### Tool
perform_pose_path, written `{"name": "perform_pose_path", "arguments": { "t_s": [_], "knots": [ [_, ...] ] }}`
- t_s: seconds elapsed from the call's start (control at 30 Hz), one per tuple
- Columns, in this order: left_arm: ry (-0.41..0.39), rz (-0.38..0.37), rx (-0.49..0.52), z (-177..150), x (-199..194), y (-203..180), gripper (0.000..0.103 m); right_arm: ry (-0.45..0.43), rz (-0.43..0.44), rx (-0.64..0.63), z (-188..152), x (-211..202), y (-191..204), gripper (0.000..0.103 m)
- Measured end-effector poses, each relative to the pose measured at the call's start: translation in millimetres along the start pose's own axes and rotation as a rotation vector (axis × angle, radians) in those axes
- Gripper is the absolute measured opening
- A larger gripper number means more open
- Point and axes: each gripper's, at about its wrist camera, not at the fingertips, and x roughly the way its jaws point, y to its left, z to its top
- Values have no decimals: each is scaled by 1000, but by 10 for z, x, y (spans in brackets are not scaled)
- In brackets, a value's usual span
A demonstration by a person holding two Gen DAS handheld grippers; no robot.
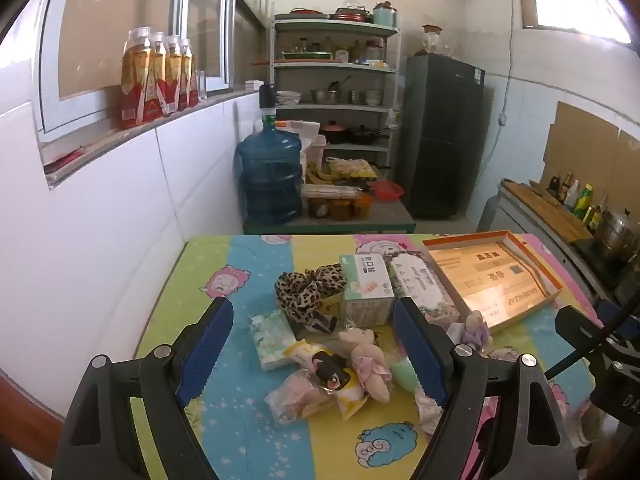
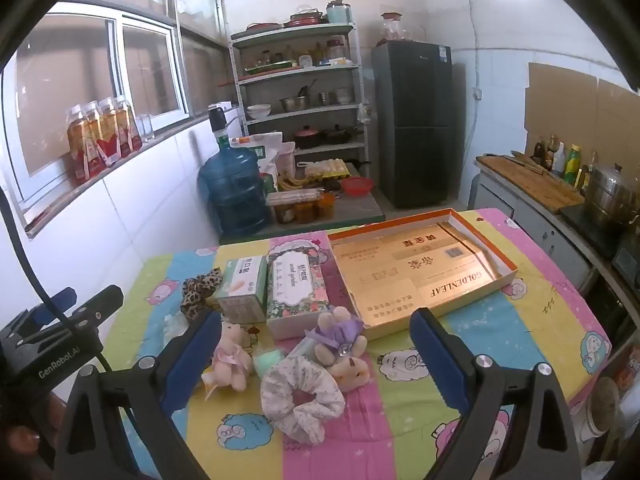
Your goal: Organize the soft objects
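Soft things lie in a heap on the cartoon-print tablecloth point(image 1: 240, 432). A leopard-print scrunchie point(image 1: 308, 288) point(image 2: 199, 293), a pink-dressed plush bear point(image 1: 366, 360) point(image 2: 229, 358), a purple-dressed plush bunny point(image 2: 340, 342) point(image 1: 474, 326), a white floral scrunchie point(image 2: 302, 396), a tissue pack point(image 1: 272, 338) and wrapped snacks point(image 1: 300, 398) show. An empty gold box tray point(image 2: 420, 276) point(image 1: 496, 280) sits at the back right. My left gripper point(image 1: 312, 354) is open above the bear and snacks. My right gripper point(image 2: 316, 360) is open above the bunny and floral scrunchie.
A green-white carton point(image 1: 366, 290) point(image 2: 244, 288) and a floral box point(image 1: 422, 286) point(image 2: 298, 292) stand behind the heap. A white wall runs along the left. Beyond the table are a water jug point(image 1: 270, 176), shelves point(image 1: 334, 80) and a fridge point(image 1: 440, 136). A counter with bottles and a pot point(image 2: 612, 196) lies right.
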Motion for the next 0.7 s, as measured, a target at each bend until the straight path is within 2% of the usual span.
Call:
{"name": "perform_pose_path", "arguments": {
  "t_s": [0.7],
  "knots": [
    [14, -7, -13, -97, -40, -59, 83, 22, 17, 7, -30, 14, 6, 96]
  ]
}}
